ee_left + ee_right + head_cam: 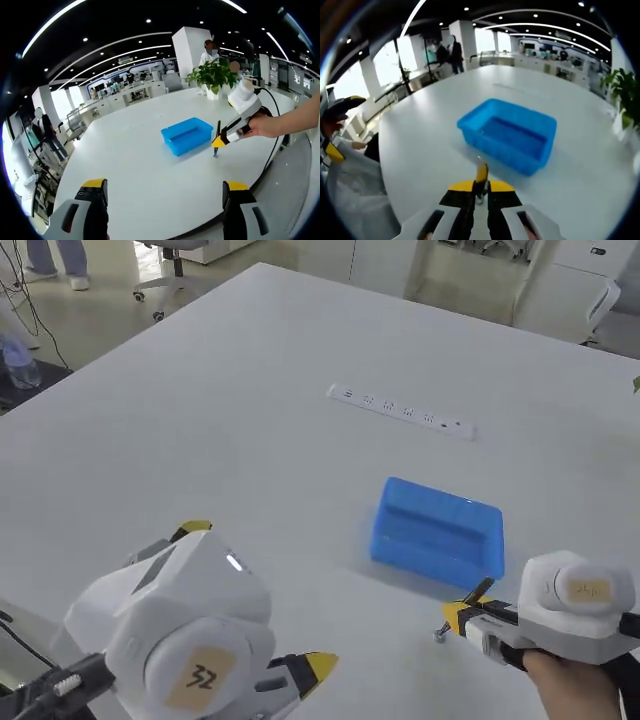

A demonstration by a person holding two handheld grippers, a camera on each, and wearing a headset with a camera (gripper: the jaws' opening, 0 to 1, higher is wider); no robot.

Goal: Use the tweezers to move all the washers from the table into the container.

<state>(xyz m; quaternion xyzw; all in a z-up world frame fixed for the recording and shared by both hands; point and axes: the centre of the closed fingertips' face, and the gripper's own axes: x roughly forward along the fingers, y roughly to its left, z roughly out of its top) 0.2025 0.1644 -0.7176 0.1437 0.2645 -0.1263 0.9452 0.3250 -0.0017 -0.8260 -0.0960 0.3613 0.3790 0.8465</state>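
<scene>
**Right jaws clamped on the tweezers beside the blue container; left jaws wide and empty**

The right gripper point(462, 616) has its yellow-tipped jaws pressed together on the tweezers point(478, 593), a thin dark tool gripped partway along its length. In the left gripper view, one end of the tool sticks up above the jaws and the other reaches down to the tabletop point(250, 420). A small grey metal piece point(440, 636) lies on the tabletop right at the jaws. It looks like a washer, but it is too small to tell for sure, and I cannot tell whether the tweezers are touching it. A hand point(572, 687) holds this gripper from behind.

The blue container point(437, 530), an open rectangular bin, stands just beyond the tweezers, near them but not touching. The right gripper view looks into the bin, and its floor appears bare blue.

The left gripper point(162, 190) hangs over the near left part of the tabletop, well apart from the container. Its jaws are spread wide with nothing between them.

Farther across the tabletop, past the container, lies a white power strip point(400, 410). In the left gripper view a potted plant point(215, 75) stands at the far edge of the tabletop.
</scene>
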